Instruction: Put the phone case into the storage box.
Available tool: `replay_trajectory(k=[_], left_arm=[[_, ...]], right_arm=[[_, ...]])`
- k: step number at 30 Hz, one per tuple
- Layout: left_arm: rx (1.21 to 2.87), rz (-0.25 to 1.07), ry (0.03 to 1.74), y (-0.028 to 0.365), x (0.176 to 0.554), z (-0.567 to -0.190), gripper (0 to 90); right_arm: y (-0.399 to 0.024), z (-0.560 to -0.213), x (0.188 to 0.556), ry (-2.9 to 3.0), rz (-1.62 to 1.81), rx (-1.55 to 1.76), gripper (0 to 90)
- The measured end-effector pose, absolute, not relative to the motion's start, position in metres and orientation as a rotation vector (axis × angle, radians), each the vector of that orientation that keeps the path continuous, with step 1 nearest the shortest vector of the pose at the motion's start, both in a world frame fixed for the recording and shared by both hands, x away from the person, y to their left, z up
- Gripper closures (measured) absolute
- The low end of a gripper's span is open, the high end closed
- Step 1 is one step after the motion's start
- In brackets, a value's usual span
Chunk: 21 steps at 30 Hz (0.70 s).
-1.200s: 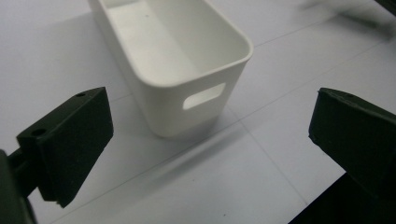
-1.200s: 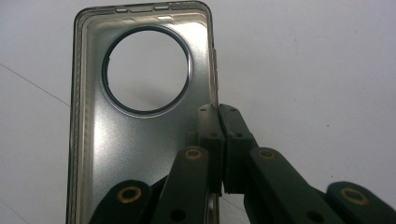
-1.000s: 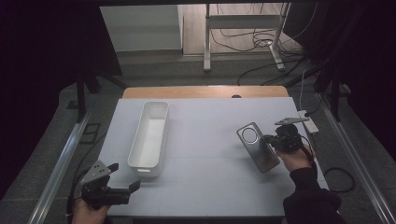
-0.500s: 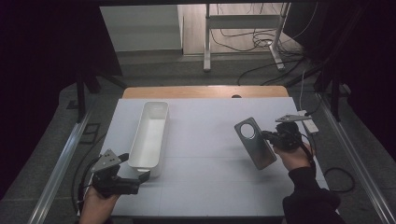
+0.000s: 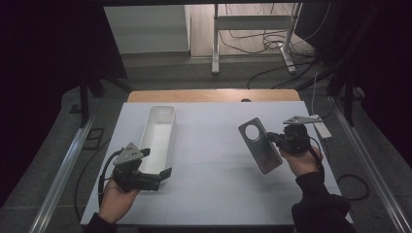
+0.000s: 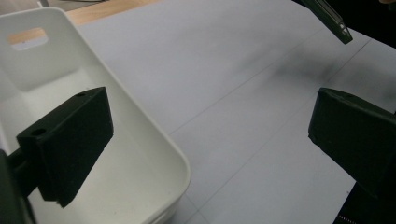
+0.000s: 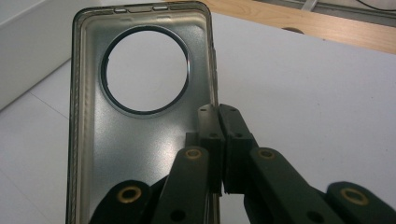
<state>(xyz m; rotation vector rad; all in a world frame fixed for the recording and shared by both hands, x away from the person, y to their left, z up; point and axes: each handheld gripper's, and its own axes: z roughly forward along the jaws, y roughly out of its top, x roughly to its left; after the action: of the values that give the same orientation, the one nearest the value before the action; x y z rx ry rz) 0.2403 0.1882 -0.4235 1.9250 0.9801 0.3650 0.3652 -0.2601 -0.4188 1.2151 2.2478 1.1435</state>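
My right gripper [image 7: 219,116] pinches the phone case [image 7: 140,116] by one long edge, apparently clear of the table [image 5: 214,170]; my left gripper [image 6: 210,144] gapes wide, empty, one jaw over the tray [image 6: 154,154].

A white power strip [image 5: 321,127] lies at the table's [image 5: 214,194] right edge.

Right tool [image 5: 273,139] grips phone case [image 5: 259,145] above table [image 5: 214,145]; left tool [image 5: 164,173] open beside white tray [image 5: 158,137].
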Motion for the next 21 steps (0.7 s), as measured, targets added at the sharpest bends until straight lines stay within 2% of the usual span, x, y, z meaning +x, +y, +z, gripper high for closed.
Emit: replay_trajectory(k=[21], left_arm=[[1.924, 0.295, 0.923, 0.152, 0.280, -0.423, 0.0]], right_arm=[[-0.239, -0.412, 0.364, 2.234, 1.203, 1.178, 88.6]])
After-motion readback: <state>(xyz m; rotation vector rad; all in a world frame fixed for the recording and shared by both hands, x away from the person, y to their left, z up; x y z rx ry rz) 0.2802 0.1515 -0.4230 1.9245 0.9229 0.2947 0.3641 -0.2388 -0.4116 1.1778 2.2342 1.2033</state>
